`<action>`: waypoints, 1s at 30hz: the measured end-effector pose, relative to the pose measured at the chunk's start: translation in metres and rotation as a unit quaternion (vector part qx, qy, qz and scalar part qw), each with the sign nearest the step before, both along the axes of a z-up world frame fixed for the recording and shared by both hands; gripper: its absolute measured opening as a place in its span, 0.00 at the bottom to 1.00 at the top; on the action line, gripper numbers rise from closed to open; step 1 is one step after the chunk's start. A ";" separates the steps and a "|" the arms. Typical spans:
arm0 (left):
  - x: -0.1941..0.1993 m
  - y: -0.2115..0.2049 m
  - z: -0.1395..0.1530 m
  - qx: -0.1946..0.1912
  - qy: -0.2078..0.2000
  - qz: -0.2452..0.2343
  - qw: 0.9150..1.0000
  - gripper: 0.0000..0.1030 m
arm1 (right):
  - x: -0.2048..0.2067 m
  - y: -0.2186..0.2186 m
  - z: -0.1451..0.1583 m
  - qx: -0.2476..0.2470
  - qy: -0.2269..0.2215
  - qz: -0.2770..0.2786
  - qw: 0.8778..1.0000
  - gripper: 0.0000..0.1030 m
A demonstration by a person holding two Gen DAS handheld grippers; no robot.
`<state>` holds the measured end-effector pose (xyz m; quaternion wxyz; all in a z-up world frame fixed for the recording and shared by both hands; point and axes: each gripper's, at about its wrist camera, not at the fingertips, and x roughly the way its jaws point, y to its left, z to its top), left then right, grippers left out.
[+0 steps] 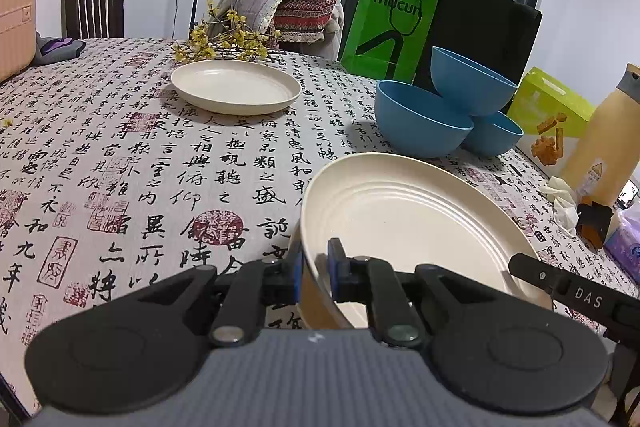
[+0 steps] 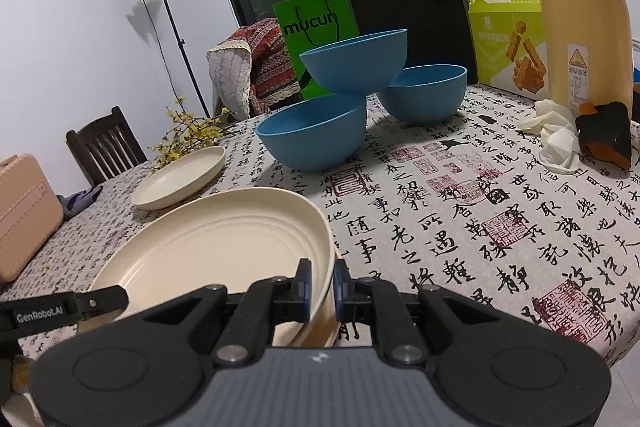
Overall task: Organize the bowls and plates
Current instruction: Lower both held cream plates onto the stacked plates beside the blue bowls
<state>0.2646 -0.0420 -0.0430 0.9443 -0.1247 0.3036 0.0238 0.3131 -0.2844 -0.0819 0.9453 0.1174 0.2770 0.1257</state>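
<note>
A: Both tongs we carry are pinched nearly closed on one cream plate (image 1: 404, 223). Our left gripper (image 1: 316, 273) clamps the plate's left rim, at six o'clock in the left wrist view.

B: And our right gripper (image 2: 320, 287) clamps its right rim. The plate looks lifted and tilted over the calligraphy tablecloth (image 1: 120, 155).

A: Farther off, at eleven o'clock in the left wrist view, we see a second cream plate (image 1: 236, 87) lying flat by the yellow flowers (image 1: 224, 39).

B: At two o'clock, three blue bowls (image 1: 440, 115): two on the cloth, one perched tilted across them.
</note>
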 end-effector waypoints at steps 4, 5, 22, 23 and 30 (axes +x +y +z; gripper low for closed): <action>0.001 0.000 -0.001 0.003 -0.001 0.001 1.000 0.12 | -0.001 0.003 0.000 -0.012 -0.004 0.000 1.000 0.11; 0.001 0.000 -0.001 0.004 -0.002 0.001 1.000 0.12 | -0.001 0.004 0.000 -0.015 -0.005 -0.001 1.000 0.11; 0.002 -0.005 -0.007 0.024 -0.009 0.000 1.000 0.13 | -0.007 0.019 -0.004 -0.076 -0.033 -0.006 0.997 0.11; 0.002 -0.006 -0.008 0.032 -0.010 -0.001 0.999 0.14 | -0.008 0.019 -0.004 -0.079 -0.036 -0.006 0.996 0.11; -0.001 -0.019 -0.011 0.085 -0.010 -0.004 0.996 0.16 | -0.013 0.026 -0.006 -0.118 -0.057 -0.004 0.991 0.11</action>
